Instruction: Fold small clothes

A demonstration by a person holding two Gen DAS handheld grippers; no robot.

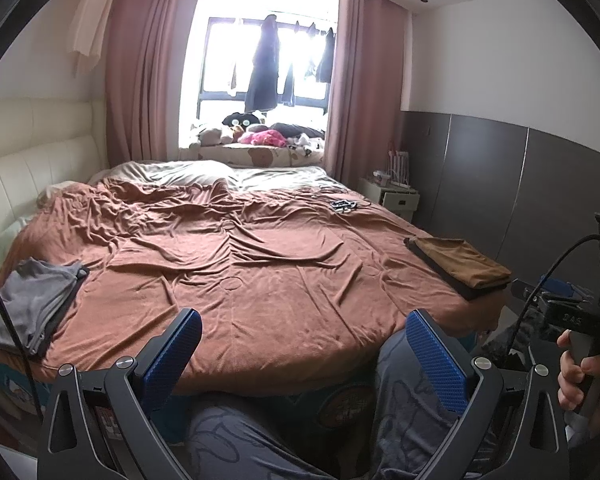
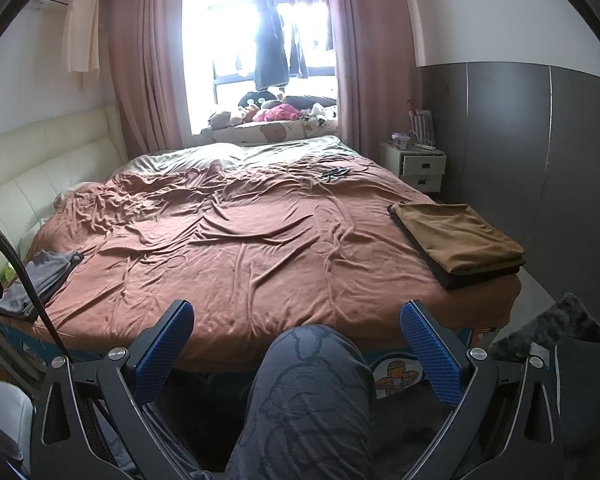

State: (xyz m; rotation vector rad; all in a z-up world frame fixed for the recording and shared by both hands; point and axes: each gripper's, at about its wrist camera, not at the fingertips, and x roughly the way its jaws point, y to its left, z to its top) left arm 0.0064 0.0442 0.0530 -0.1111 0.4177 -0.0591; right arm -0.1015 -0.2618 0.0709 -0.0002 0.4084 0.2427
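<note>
From the left wrist camera, your left tool (image 1: 302,354) is held low at the near edge of the bed (image 1: 260,280), pointing level across it toward the window (image 1: 266,52). Its blue-padded fingers (image 1: 434,356) stand wide apart with nothing between them — only the brown bedspread and your trouser leg (image 1: 412,392) show in the gap. A loose pile of grey clothes (image 1: 36,300) lies at the bed's left edge; a folded brown garment (image 1: 460,266) rests on a dark one at the right edge, well apart from the pile. At far right your right hand (image 1: 584,376) wraps around the handle of the other tool, fingers curled on the grip.

From the right wrist camera, your right tool (image 2: 296,340) sits at much the same height and aim, fingers (image 2: 430,354) spread wide and empty, your knee (image 2: 312,364) rising between them. The grey clothes (image 2: 40,280) lie far left, the folded brown garment (image 2: 464,238) to the right — neither touches the tool.
</note>
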